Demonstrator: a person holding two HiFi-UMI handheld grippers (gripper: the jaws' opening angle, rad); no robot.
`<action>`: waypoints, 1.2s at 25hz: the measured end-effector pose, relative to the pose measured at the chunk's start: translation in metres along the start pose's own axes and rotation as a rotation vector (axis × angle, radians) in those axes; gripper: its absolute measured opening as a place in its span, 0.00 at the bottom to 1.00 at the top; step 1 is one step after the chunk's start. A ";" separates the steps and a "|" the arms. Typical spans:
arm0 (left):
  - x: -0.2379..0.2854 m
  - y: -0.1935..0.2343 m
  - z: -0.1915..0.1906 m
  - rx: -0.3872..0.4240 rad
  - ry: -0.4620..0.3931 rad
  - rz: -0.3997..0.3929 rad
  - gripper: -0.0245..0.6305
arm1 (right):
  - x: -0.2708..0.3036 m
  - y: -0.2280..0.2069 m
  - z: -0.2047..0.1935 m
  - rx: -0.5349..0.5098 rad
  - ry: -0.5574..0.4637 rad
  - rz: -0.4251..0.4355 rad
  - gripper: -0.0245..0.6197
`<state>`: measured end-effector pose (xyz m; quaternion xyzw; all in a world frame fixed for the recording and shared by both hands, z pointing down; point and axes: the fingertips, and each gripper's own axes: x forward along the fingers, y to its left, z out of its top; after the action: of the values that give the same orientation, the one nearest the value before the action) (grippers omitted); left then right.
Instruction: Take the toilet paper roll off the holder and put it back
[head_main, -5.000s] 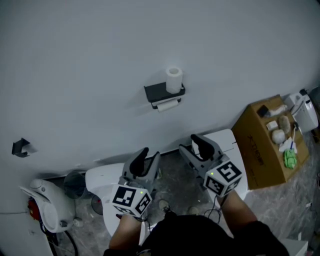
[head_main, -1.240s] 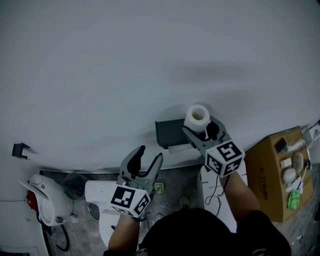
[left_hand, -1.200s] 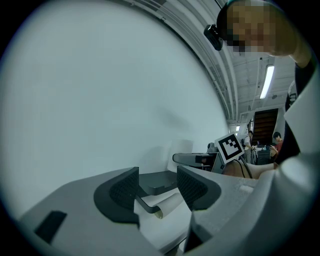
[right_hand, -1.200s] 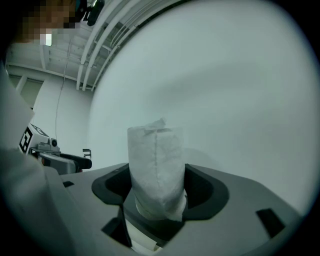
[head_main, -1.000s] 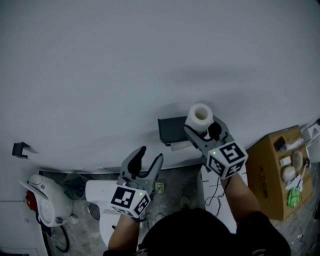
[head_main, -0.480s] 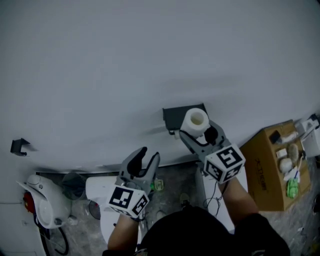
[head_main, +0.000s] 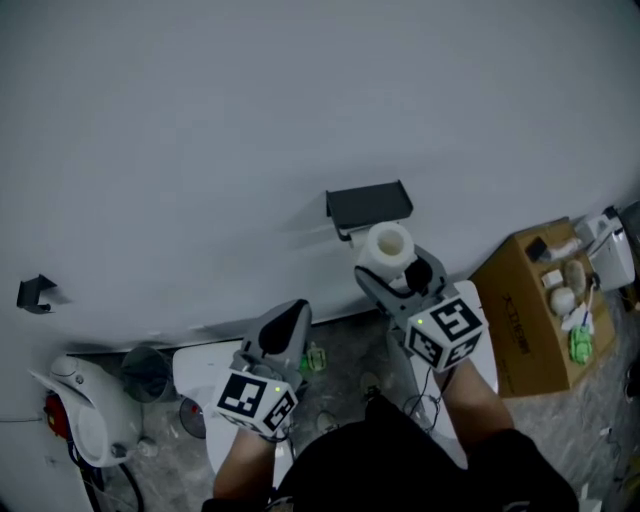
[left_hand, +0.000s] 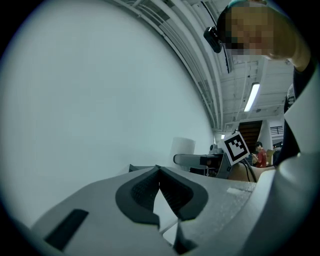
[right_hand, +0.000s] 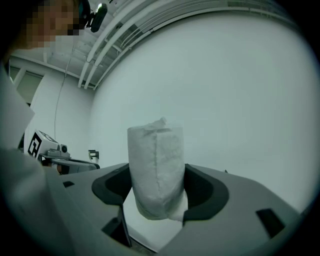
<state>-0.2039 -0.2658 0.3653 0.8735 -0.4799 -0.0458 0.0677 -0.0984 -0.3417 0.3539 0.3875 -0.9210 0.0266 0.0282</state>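
In the head view the black wall holder (head_main: 370, 205) has its flat top bare, and the toilet paper roll (head_main: 388, 245) stands upright just in front of the holder, clear of it, clamped in the right gripper (head_main: 390, 268). Keeping it upright probably lets it be set straight back on that top. The right forearm reaches level toward the holder. The left gripper (head_main: 293, 314) hangs well off to the holder's left and nearer the person, pointing level at the wall, apparently only waiting. In the left gripper view its tongs (left_hand: 159, 171) have just closed tip to tip with nothing between them; the roll (left_hand: 182, 148) shows beyond, upright, and the holder cannot be made out. In the right gripper view the tongs (right_hand: 157, 192) stand wide, their dark pads pressed on both sides of the roll (right_hand: 156, 167), which slightly dents; the holder is out of this view.
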 end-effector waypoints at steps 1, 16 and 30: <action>-0.005 -0.002 -0.001 -0.002 0.001 -0.006 0.04 | -0.005 0.006 -0.001 0.000 0.001 -0.007 0.52; 0.005 -0.061 -0.015 -0.035 0.024 -0.069 0.04 | -0.075 0.002 -0.013 0.031 0.020 -0.041 0.52; 0.026 -0.187 -0.047 -0.022 0.064 0.056 0.04 | -0.184 -0.042 -0.039 0.079 0.020 0.097 0.52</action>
<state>-0.0271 -0.1851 0.3813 0.8599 -0.5013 -0.0212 0.0939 0.0612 -0.2378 0.3806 0.3431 -0.9366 0.0683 0.0208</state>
